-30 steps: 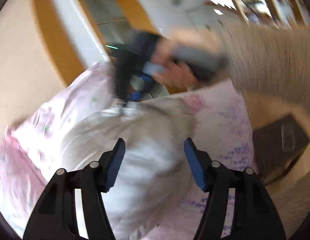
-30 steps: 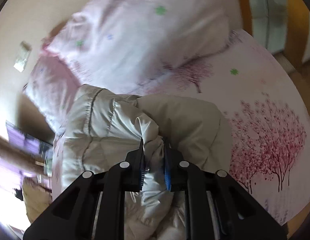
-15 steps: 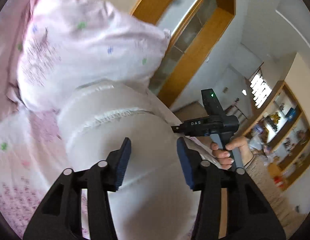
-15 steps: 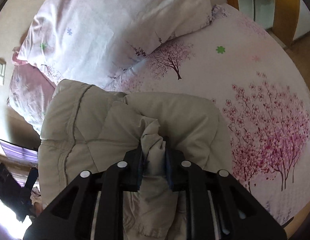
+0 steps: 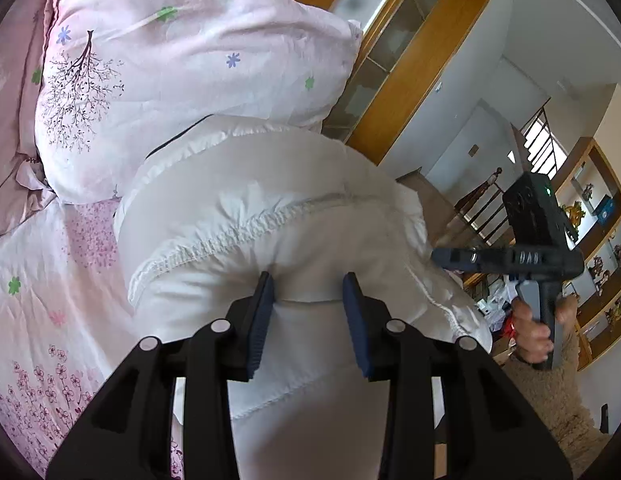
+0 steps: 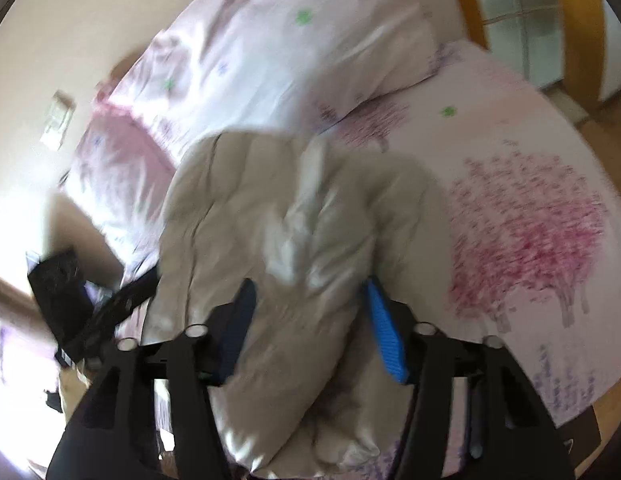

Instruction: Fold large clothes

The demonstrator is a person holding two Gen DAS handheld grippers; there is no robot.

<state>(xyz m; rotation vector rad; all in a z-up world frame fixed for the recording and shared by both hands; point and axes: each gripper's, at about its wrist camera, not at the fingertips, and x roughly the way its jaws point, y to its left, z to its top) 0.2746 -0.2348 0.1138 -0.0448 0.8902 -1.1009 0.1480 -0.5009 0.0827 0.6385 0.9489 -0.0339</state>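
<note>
A pale beige quilted puffer jacket (image 5: 270,208) lies bunched on the pink flowered bed sheet (image 5: 42,280). My left gripper (image 5: 308,280) is open, its blue pads on either side of a fold of the jacket, fingertips touching the fabric. My right gripper (image 6: 310,284) is open, its jaws wide apart over a ridge of the jacket (image 6: 278,240). The right gripper also shows in the left wrist view (image 5: 462,258) at the jacket's far right edge, held by a hand.
A large pink-white pillow (image 5: 190,52) lies behind the jacket, against the wall. A wooden door frame (image 5: 422,72) stands past the bed. The bed's edge (image 6: 582,392) is at the right in the right wrist view. Shelves (image 5: 606,248) line the far room.
My right gripper has opened and let go of the jacket fold it pinched. My left gripper has narrowed and moved down onto the jacket.
</note>
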